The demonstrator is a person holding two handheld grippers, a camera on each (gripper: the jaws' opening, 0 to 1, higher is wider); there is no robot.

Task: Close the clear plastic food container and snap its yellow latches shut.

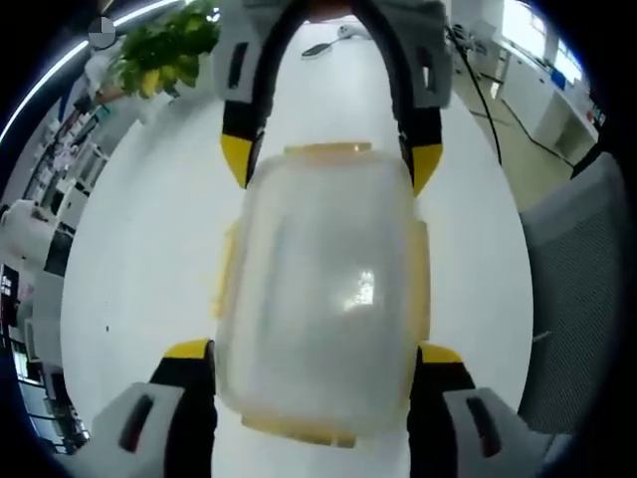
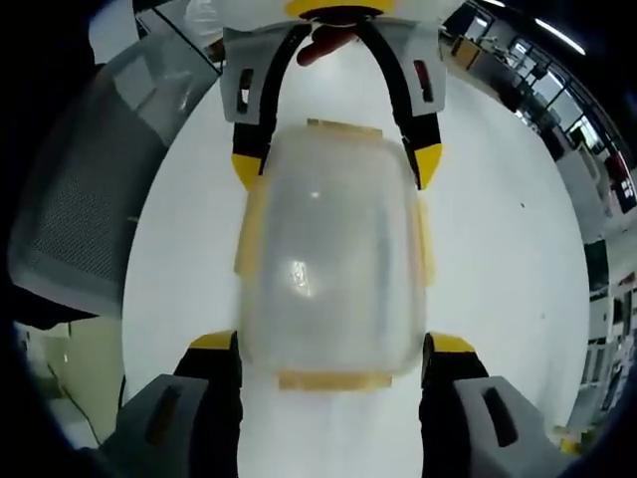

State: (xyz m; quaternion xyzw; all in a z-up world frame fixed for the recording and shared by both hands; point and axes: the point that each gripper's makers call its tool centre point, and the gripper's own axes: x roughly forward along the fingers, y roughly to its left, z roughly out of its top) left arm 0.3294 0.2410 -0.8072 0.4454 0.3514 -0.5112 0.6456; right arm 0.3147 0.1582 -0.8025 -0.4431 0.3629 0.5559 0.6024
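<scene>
A clear plastic food container (image 1: 318, 289) with its lid on lies on the white table (image 1: 139, 249), caught between my two grippers from opposite ends. Pale yellow latches (image 1: 225, 269) stick out along its sides and ends. My left gripper (image 1: 314, 351) has its yellow-tipped jaws spread wide, pressed against both sides of the near end. The right gripper (image 1: 331, 159) grips the far end the same way. In the right gripper view the container (image 2: 333, 259) sits between the right gripper (image 2: 333, 344) below and the left gripper (image 2: 336, 159) at the top.
A grey mesh chair (image 1: 572, 289) stands beside the table; the same chair (image 2: 85, 199) is in the right gripper view. A green plant with yellow fruit (image 1: 164, 50) sits at the table's far left. Small dark objects (image 1: 318, 48) lie behind the right gripper.
</scene>
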